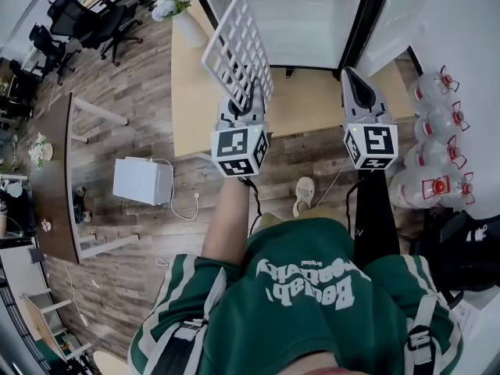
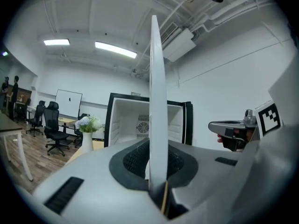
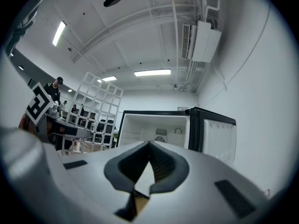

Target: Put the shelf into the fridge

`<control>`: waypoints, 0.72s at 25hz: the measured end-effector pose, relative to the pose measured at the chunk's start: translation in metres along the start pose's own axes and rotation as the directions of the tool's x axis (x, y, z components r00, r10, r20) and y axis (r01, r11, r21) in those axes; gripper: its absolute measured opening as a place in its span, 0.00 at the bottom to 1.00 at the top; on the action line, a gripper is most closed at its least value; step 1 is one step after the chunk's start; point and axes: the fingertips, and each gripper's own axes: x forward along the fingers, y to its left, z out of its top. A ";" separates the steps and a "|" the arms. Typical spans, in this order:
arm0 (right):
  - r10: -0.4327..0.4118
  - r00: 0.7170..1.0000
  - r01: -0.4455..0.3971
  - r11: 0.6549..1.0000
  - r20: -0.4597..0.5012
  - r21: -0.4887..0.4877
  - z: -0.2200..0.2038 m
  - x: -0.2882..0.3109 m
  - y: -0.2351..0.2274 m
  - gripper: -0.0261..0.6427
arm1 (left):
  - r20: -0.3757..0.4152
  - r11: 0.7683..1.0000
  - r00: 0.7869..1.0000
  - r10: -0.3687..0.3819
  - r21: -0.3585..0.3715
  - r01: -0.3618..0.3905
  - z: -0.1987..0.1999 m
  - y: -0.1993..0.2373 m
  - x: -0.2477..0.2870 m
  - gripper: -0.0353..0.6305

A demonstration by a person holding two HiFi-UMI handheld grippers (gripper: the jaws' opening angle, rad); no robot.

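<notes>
- The white grid shelf (image 1: pixel 237 49) is standing on edge in the air, in front of the open fridge (image 1: pixel 305 22) and outside it. In the left gripper view it is showing edge-on as a thin upright strip.
- The left gripper (image 1: pixel 251 100) is clamping the shelf's lower edge. Its jaws are standing a narrow way apart, with the pads pressing on the shelf from both sides.
- The right gripper (image 1: pixel 353 80) is hovering to the right of the left one, apart from the shelf. Its jaws are meeting at the tips and gripping nothing.
- The fridge is standing at the far side of a light wooden table (image 1: pixel 312 104), with its door (image 1: pixel 400 14) hanging open at the right.
- A vase of flowers (image 1: pixel 176 6) is standing on the table just left of the fridge.
- Clear water bottles with red caps (image 1: pixel 437 147) are sitting on the floor at the right.
- A white box (image 1: pixel 142 180) is sitting on the wooden floor at the left.
</notes>
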 end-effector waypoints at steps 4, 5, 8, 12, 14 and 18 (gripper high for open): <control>0.006 1.000 -0.006 1.000 0.003 0.000 -0.004 0.023 -0.024 0.04 | 0.014 0.993 1.000 0.009 -0.118 -0.007 -0.003 -0.001 0.029 0.09; 0.008 1.000 -0.008 1.000 0.005 0.000 -0.005 0.028 -0.029 0.04 | 0.020 0.989 1.000 0.013 -0.151 -0.010 -0.003 0.000 0.035 0.09; 0.012 1.000 -0.012 1.000 0.004 -0.002 -0.009 0.039 -0.043 0.04 | 0.033 0.969 0.998 0.056 -0.241 -0.046 -0.009 0.003 0.049 0.09; 0.024 1.000 -0.024 1.000 0.006 -0.003 -0.012 0.051 -0.059 0.04 | 0.034 0.913 0.996 0.089 -0.403 -0.068 -0.022 0.008 0.066 0.09; 0.026 1.000 -0.026 1.000 0.010 -0.002 -0.013 0.057 -0.065 0.04 | 0.033 0.862 0.995 0.091 -0.503 -0.062 -0.031 0.012 0.074 0.09; 0.034 0.999 -0.033 0.999 0.019 -0.002 -0.014 0.065 -0.077 0.04 | 0.042 0.765 0.994 0.103 -0.642 -0.052 -0.044 0.017 0.087 0.09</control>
